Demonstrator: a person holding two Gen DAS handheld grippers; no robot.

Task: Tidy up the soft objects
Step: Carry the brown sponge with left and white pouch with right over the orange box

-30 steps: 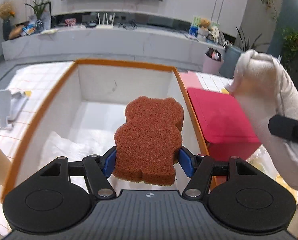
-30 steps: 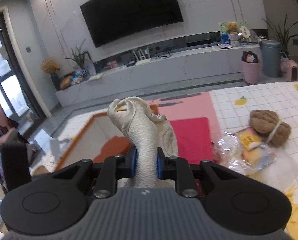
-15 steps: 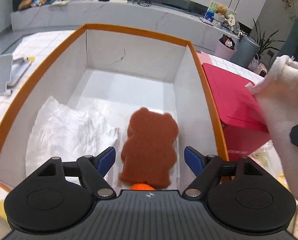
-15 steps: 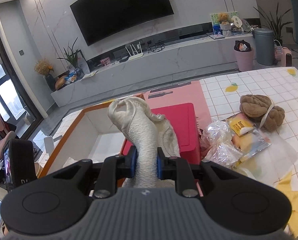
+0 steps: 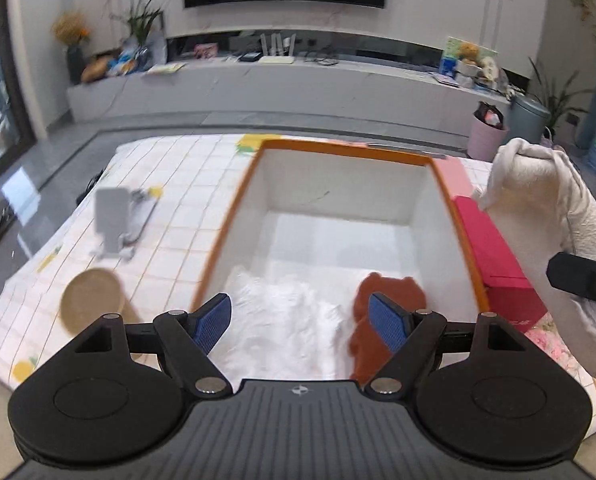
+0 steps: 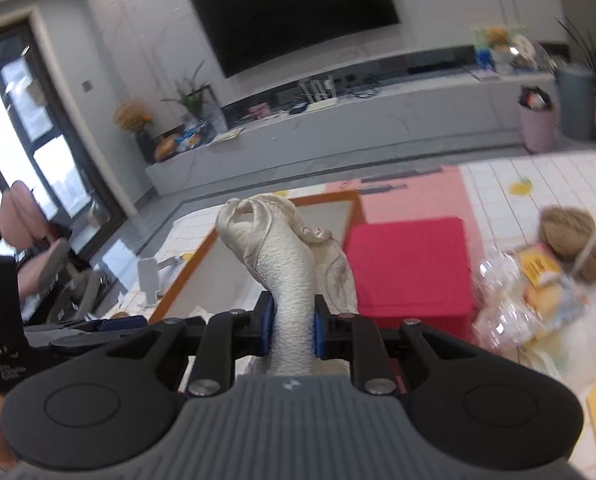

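Observation:
An orange-rimmed white box [image 5: 238, 208] stands on the tiled table. Inside it lie a brown bear-shaped sponge [image 5: 394, 292] at the near right and a white cloth [image 5: 282, 316] beside it. My left gripper [image 5: 300, 320] is open and empty above the box's near edge. My right gripper [image 6: 292, 320] is shut on a rolled cream towel [image 6: 282, 256], held up to the right of the box; the towel also shows in the left wrist view [image 5: 554, 216]. The box also shows in the right wrist view [image 6: 330, 198].
A red box [image 6: 410, 268] sits right of the orange-rimmed box. A brown plush [image 6: 578, 248] and crinkled plastic snack packets [image 6: 518, 300] lie further right. A grey phone stand [image 5: 112, 220] and a round wooden lid [image 5: 90, 300] are on the left.
My left gripper opened and dropped the sponge into the box, then pulled back and rose. My right gripper kept hold of the towel and shifted slightly.

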